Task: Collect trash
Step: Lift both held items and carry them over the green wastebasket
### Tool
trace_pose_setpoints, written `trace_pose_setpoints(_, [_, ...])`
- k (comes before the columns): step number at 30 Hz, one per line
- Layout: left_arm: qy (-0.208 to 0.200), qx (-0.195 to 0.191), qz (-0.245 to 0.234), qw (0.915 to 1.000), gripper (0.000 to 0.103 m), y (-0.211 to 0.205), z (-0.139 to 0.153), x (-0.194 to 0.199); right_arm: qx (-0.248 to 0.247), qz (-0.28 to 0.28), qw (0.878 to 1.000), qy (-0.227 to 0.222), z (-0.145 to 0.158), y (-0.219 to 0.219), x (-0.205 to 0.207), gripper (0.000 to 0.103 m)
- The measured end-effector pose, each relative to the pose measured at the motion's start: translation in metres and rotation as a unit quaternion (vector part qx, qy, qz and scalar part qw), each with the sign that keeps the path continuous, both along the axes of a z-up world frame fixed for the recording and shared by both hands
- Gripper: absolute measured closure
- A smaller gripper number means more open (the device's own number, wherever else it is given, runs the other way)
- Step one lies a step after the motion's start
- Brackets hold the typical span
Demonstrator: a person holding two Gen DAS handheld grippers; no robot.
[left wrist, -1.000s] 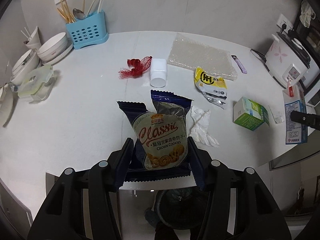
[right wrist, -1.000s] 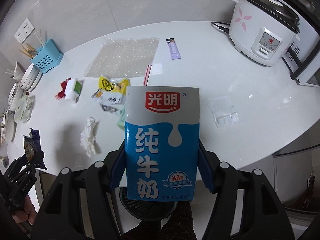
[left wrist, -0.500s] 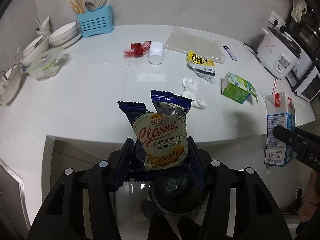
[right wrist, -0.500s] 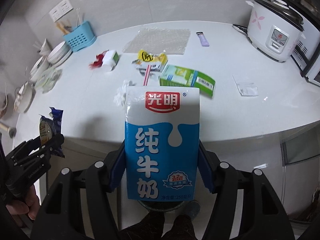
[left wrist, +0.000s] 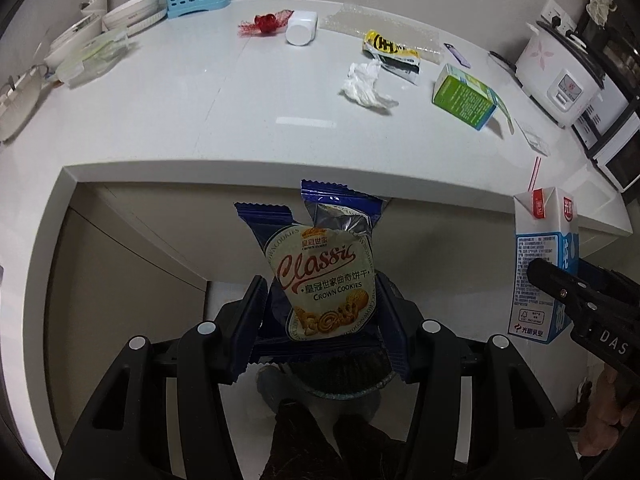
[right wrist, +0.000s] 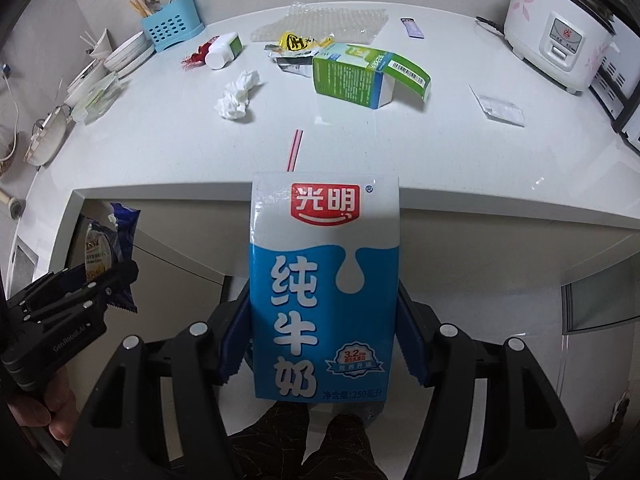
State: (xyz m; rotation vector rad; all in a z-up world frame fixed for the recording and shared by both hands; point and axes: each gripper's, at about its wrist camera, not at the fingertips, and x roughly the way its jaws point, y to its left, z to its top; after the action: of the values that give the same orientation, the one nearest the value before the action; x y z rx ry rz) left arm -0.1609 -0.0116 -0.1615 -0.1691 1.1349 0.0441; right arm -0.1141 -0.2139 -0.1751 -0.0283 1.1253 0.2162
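Observation:
My left gripper (left wrist: 322, 320) is shut on a blue "Classic" cookie wrapper (left wrist: 324, 276), held below and in front of the white counter's edge (left wrist: 240, 172), above a dark bin (left wrist: 340, 376). My right gripper (right wrist: 324, 344) is shut on a blue and white milk carton (right wrist: 324, 280) with a striped straw, also off the counter; the carton shows in the left wrist view (left wrist: 544, 264). On the counter lie a crumpled tissue (right wrist: 238, 96), a green box (right wrist: 360, 76), a yellow wrapper (right wrist: 296, 44), a white bottle (right wrist: 222, 54) and red netting (left wrist: 264, 24).
A rice cooker (right wrist: 560, 28) stands at the right. A blue utensil holder (right wrist: 170, 26), bowls and plates (right wrist: 120, 56) line the back left. Bubble wrap (right wrist: 332, 20), a purple sachet (right wrist: 412, 26) and a clear packet (right wrist: 502, 108) lie on the counter.
Both grippers have pulled back and down off the counter with their items. The counter edge now sits above both held items, and the bin shows under the left gripper.

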Motion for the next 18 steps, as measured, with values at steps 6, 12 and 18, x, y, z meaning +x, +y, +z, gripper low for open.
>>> trace_pose_setpoints(6, [0.013,-0.012,0.006,0.9998,0.05,-0.01,-0.026,-0.008,-0.004,0.002,1.0,0.013,-0.026,-0.003,-0.01,0.043])
trace_pose_setpoints(12, [0.023,-0.024,-0.004,0.9995,0.05,-0.024,-0.05,-0.012,-0.011,-0.005,0.999,0.031,-0.046,-0.008,-0.019,0.043])
trace_pose_setpoints(18, [0.041,-0.023,-0.024,0.9986,0.05,-0.039,-0.072,-0.012,-0.014,-0.011,0.999,0.042,-0.055,-0.013,-0.027,0.043])
